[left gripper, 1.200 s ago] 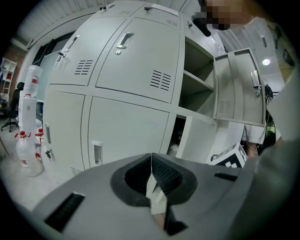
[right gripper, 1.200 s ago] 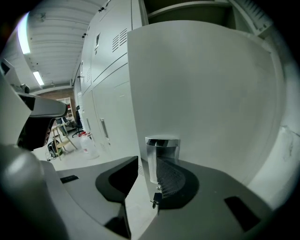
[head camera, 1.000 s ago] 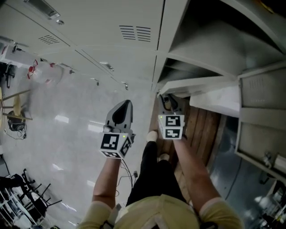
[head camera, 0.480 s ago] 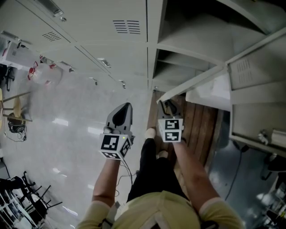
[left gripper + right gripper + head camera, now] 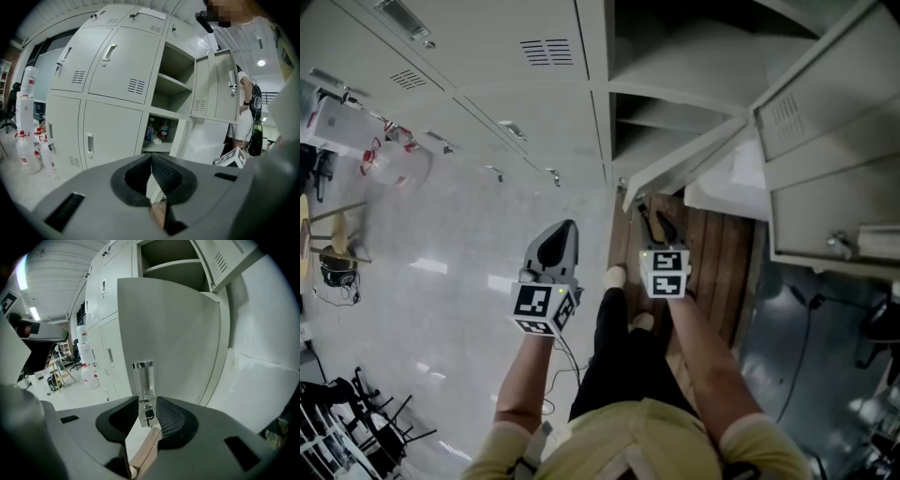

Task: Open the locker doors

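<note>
The grey lower locker door [image 5: 675, 169] [image 5: 173, 333] stands partly open, and the upper door [image 5: 825, 141] [image 5: 215, 84] hangs open too. My right gripper [image 5: 652, 217] [image 5: 147, 399] is at the lower door's free edge. Its jaws have just been closing a little, and they are shut on the lower end of the chrome door handle [image 5: 143, 378], where a key [image 5: 148, 415] sticks out. My left gripper [image 5: 568, 225] [image 5: 151, 157] hovers over the floor left of the door, shut and empty. It faces the closed lockers [image 5: 506, 56] [image 5: 108, 70].
The lower compartment holds bottles [image 5: 157, 130]. Large plastic bottles [image 5: 389, 159] [image 5: 26, 140] stand on the floor by the closed lockers. A wooden platform [image 5: 722, 262] lies under the open doors. A person [image 5: 243, 112] stands behind the upper door. Chairs [image 5: 356, 422] are at lower left.
The lower door has swung further out from the locker, and my right gripper has come back with it. The left gripper has drifted a little across the floor.
</note>
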